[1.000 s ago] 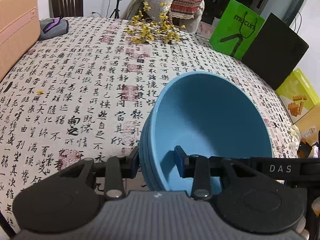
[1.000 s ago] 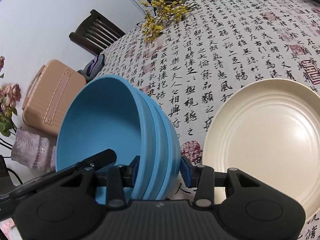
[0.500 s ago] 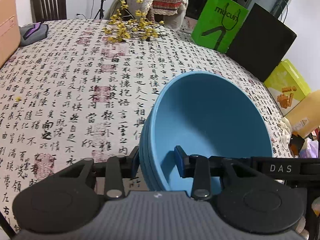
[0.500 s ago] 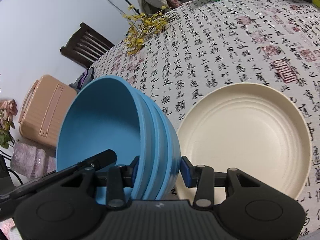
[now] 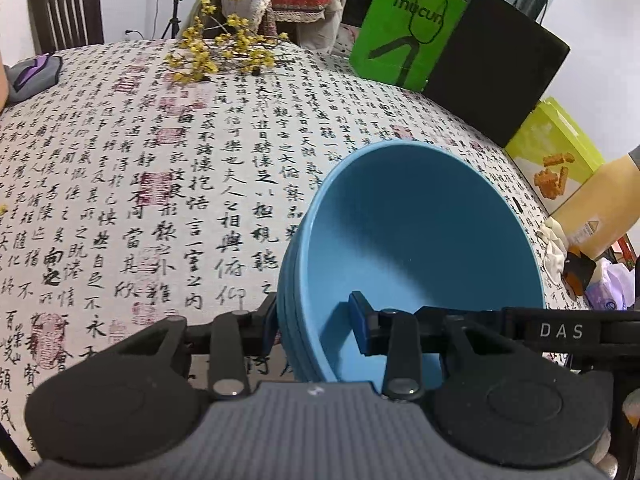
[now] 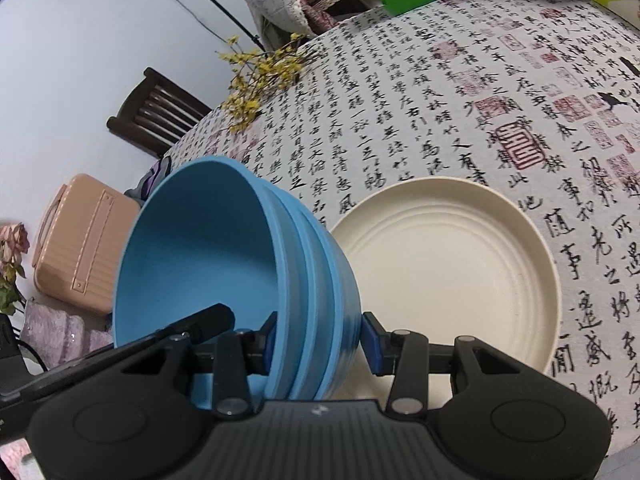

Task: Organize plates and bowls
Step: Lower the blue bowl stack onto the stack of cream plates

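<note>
Since the earlier frames both grippers have carried the stack of blue bowls (image 5: 416,240) sideways across the table (image 5: 140,168), so the cream plate (image 6: 460,264), cut off at the right edge before, now sits fully in the right wrist view w/ the bowls' base over its near-left rim. Left gripper (image 5: 314,320) is clamped on the stack's rim, one pad outside, the other inside the top bowl. Right gripper (image 6: 320,338) is clamped on the opposite side, also w/ one pad in, one out. Stack is tilted, opening twd the left gripper, held clear of the table. Yellow flower sprig (image 5: 224,54) lies at the far edge, green bag (image 5: 404,32) & black box (image 5: 496,64) stand behind it.
</note>
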Motion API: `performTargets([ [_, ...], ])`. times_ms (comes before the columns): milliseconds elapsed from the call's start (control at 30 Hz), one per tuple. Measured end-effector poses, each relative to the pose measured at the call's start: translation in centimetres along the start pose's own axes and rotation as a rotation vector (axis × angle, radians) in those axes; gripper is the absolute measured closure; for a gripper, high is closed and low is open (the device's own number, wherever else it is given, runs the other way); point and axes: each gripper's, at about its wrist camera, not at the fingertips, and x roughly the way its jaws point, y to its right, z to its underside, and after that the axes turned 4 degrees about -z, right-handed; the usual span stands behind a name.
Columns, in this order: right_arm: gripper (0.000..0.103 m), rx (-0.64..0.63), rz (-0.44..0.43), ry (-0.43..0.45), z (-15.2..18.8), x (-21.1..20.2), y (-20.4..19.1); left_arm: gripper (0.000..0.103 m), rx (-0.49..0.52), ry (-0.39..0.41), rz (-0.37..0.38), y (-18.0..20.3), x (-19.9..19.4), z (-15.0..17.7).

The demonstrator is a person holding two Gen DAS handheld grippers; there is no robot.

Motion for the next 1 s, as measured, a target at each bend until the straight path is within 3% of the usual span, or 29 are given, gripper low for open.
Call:
performTargets([
  [1000,0.062,0.064,0.036,0.038,-0.5,-2.1,5.9,0.067,0.017,-0.055,0.058,4.6,3.8,0.4],
])
